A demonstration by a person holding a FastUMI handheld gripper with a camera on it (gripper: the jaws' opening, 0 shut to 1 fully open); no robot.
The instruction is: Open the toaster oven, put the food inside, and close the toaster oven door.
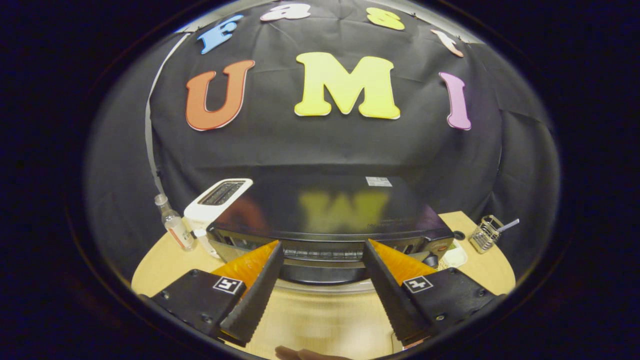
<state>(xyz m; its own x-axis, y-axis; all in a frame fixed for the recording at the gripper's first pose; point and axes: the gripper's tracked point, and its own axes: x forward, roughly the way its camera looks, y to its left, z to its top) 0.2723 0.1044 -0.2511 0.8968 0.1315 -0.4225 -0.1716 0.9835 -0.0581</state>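
Fingers spread wide and holding nothing, the gripper hovers over the wooden table, just short of the black toaster oven. The task appears to be at its opening step; next it likely must catch the door's top edge. Beyond, a white toaster stands beside a small bottle.

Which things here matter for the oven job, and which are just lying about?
For the job:
- toaster oven, just ahead of the fingers
- gripper, fingers spread, holding nothing

Lying about:
- white toaster, beside the oven
- clear bottle, beside that toaster
- wire holder, on the oven's other side
- wooden table
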